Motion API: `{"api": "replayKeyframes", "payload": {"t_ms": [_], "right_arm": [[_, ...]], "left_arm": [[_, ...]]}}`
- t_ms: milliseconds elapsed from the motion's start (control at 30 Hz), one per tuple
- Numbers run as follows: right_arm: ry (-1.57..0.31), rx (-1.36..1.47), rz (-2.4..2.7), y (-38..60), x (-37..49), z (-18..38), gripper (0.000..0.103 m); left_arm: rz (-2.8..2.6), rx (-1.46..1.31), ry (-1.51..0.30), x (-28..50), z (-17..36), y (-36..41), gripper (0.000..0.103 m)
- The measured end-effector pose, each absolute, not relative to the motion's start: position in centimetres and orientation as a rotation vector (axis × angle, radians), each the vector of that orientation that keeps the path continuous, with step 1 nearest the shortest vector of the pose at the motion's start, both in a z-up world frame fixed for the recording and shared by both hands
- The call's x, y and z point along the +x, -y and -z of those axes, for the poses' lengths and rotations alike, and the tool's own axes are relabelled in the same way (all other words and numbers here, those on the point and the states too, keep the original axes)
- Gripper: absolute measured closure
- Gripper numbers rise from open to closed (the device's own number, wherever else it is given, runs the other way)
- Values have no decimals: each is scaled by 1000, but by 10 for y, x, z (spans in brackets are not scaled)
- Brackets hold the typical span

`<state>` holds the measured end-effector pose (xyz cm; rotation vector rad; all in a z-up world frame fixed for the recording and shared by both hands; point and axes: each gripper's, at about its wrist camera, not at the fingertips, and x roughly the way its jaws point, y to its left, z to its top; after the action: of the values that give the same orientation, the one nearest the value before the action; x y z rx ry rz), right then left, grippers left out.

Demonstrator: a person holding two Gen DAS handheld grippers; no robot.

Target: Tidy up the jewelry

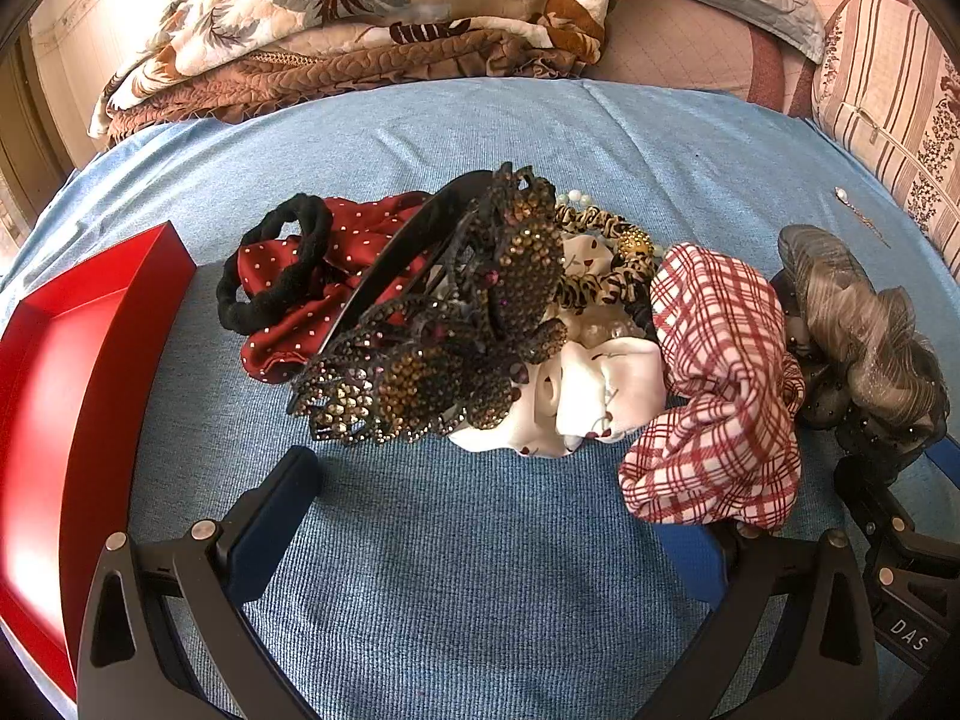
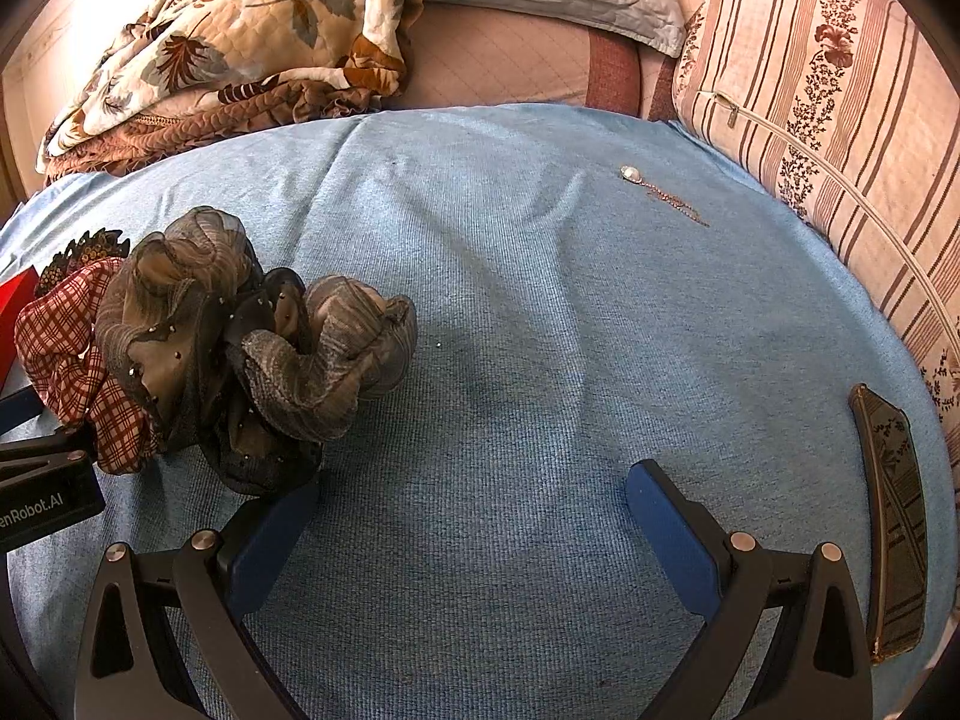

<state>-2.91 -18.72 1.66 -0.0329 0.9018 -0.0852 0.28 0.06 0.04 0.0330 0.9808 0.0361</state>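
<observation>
Two tools sit nearest us, the left tool [image 1: 480, 516] and right tool [image 2: 474, 516], both spread wide and pinching nothing above the blue bedspread [image 2: 540, 312]. Just beyond the left tool lies the jewelry pile [image 1: 480, 324]. We judge its plaid scrunchie [image 1: 720, 384] and gauzy grey scrunchie [image 2: 252, 354] soft and light, easy to pinch at any fold. The rhinestone claw clip [image 1: 468, 330] looks stiff, best gripped across its spine. Left of the pile, the red tray [image 1: 66, 396] holds nothing we can see. Far right of the pile rests a thin pendant chain [image 2: 666, 195], probably slippery.
</observation>
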Motion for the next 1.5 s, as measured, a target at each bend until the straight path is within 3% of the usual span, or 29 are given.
{"api": "replayKeyframes", "payload": {"t_ms": [1500], "right_arm": [[-900, -32, 85, 187, -29, -16, 0]], "left_arm": [[-36, 31, -980, 3, 0, -1, 0]]}}
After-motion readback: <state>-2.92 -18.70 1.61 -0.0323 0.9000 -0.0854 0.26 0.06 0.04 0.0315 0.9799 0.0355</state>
